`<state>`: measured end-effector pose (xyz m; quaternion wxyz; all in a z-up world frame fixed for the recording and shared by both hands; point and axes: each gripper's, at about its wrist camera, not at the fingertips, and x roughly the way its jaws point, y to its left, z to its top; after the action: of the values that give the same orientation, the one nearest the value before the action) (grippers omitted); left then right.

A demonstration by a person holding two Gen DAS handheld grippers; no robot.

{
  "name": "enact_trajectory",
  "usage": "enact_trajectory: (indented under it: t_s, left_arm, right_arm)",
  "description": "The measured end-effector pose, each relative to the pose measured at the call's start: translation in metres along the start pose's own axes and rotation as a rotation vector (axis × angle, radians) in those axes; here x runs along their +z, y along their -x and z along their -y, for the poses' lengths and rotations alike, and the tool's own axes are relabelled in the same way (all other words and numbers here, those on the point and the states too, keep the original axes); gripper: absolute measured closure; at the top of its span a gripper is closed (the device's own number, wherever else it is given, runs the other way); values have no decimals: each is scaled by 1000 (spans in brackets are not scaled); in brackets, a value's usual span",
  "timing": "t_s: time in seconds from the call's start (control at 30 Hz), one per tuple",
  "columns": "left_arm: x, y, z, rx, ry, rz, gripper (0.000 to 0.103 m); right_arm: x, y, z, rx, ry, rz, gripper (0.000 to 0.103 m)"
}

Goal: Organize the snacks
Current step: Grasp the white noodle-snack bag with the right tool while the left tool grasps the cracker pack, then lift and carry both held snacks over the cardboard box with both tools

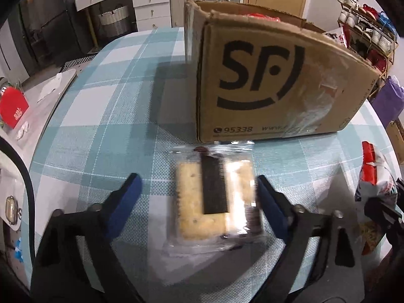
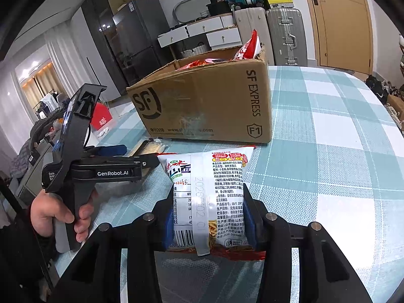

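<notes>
1. The right gripper (image 2: 208, 217) is clenched on a noodle snack packet (image 2: 207, 197), held above the checked tablecloth (image 2: 328, 151).
2. The left gripper (image 1: 197, 194) stands released, its jaws astride a clear-wrapped cracker pack (image 1: 214, 202) lying on the cloth.
3. Beyond both sits the SF Express cardboard box (image 1: 272, 80), with red snack bags (image 2: 247, 48) inside.

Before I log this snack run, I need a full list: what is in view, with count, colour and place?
cardboard box: one, brown, open, on the table, red packets inside
cracker pack: one, clear wrap, pale crackers, on the tablecloth before the box, between the left jaws
noodle packet: one, white and red, clamped in the right jaws
tablecloth: one, teal and white check
suitcases: several, silver and white, by the door
left gripper: black, blue pads, open
right gripper: black, blue pads, shut
hand: one, holding the left gripper
</notes>
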<state>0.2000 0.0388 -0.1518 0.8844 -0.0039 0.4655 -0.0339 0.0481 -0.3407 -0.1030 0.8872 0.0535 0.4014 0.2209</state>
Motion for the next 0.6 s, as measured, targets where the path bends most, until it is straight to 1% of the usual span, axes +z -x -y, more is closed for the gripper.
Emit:
enact_trajectory:
  t_s: [0.13, 0.23, 0.3, 0.37, 0.5, 0.6]
  left_arm:
    - [0, 5, -7, -15, -7, 9, 48]
    - [-3, 10, -17, -78, 15, 7, 48]
    - [-6, 14, -23, -108, 32, 3, 48]
    - [-10, 18, -26, -118, 41, -6, 48]
    - [-21, 33, -25, -118, 37, 4, 48]
    - [-29, 42, -26, -141, 50, 4, 48]
  right_arm:
    - [0, -2, 0, -8, -1, -8, 59]
    - [0, -7, 1, -26, -9, -28, 59]
    - [0, -6, 4, -31, -22, -25, 59]
    - [0, -5, 6, -30, -30, -19, 59]
    - [0, -4, 5, -37, -26, -15, 59]
    - [0, -4, 4, -44, -20, -9, 59]
